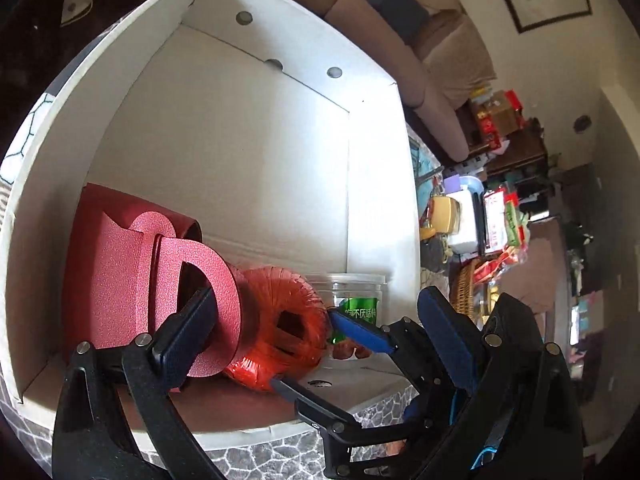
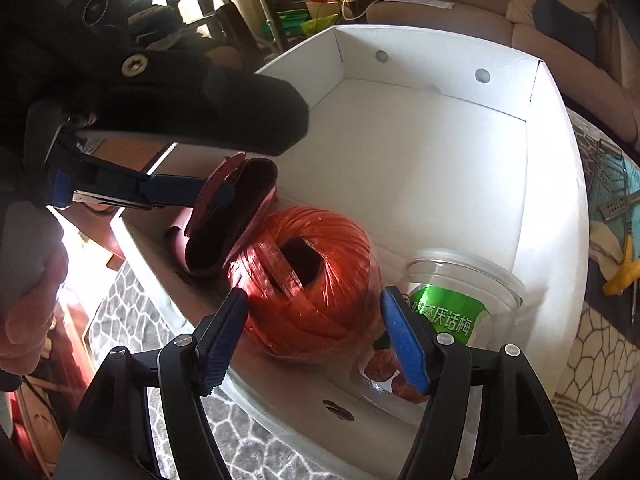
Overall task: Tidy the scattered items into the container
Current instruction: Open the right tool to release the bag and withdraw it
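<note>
The right gripper [image 2: 314, 338] is hanging over the near rim of the white box [image 2: 536, 200], its jaws standing apart on either side of the orange twine ball [image 2: 312, 280], with no pad pressing on it. The ball is lying on the box floor in the near part. Just to its right a clear jar [image 2: 472, 280] with a green label is lying on its side against the box wall. To the ball's left, the left gripper [image 1: 304, 356] is reaching in; one finger [image 1: 188, 332] is lying across the handle of a red bag [image 1: 120, 272], though whether its jaws are clamping the bag I cannot tell. The bag is resting inside the box, touching the ball. Beyond them the box floor is running back to a wall with round holes, and a beige sofa [image 2: 460, 12] is sitting behind.
</note>
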The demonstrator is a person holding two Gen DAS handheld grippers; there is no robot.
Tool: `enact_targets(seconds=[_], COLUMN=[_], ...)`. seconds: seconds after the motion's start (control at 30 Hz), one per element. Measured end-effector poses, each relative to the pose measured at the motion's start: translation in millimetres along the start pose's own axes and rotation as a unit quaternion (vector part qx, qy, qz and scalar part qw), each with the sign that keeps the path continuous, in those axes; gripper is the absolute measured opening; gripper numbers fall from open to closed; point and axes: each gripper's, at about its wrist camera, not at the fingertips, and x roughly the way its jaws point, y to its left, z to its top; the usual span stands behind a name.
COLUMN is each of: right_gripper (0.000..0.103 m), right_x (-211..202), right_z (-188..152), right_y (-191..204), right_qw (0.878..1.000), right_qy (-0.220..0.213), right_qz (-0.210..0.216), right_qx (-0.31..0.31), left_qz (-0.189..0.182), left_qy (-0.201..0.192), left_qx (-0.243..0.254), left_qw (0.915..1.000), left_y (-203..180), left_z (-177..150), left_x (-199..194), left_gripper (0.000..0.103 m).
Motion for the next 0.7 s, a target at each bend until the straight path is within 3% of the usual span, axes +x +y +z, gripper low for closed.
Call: enact_targets(seconds=[0.13, 0.23, 0.33, 0.43, 0.6, 0.7], right_gripper=[0.070, 0.070, 0.070, 0.070, 0.070, 0.070], right_x=[1.5, 1.0, -0.5, -2.8, -7.1, -6.4], right_z=[-2.1, -3.7, -4.8, -6.6, -7.6, -7.4], right_y=[5.4, 5.8, 6.2, 6.3, 5.2, 9.0], right_qw=[1.000, 1.000, 1.000, 1.000, 1.000, 1.000], right_qy=[0.000, -0.003, -0.004, -0.005, -0.005, -0.005], right_qz=[-0.002, -0.001, -0.001, 0.000, -0.003, -0.004], right_qx=[-0.010, -0.011, -0.012, -0.013, -0.015, -0.014], left_qz=[0.027, 0.105, 0.107, 0.142, 0.108, 0.099], left_qy=[0.004, -0.007, 0.006, 0.006, -0.011, 0.010], left_qx=[0.005, 0.045, 0.058, 0.075, 0.034, 0.020], left_qw=[0.9996, 0.9934, 0.9926, 0.9870, 0.9935, 0.9948], left_y=[7.5, 1.2, 3.8, -3.1, 5.2, 2.1], left_z=[0.7, -1.6, -4.7, -9.7, -4.1, -1.9], left_x=[13.4, 13.6, 22.0, 31.7, 33.3, 26.9], left_gripper=[0.098, 0.097, 0.096, 0.097, 0.099, 0.099])
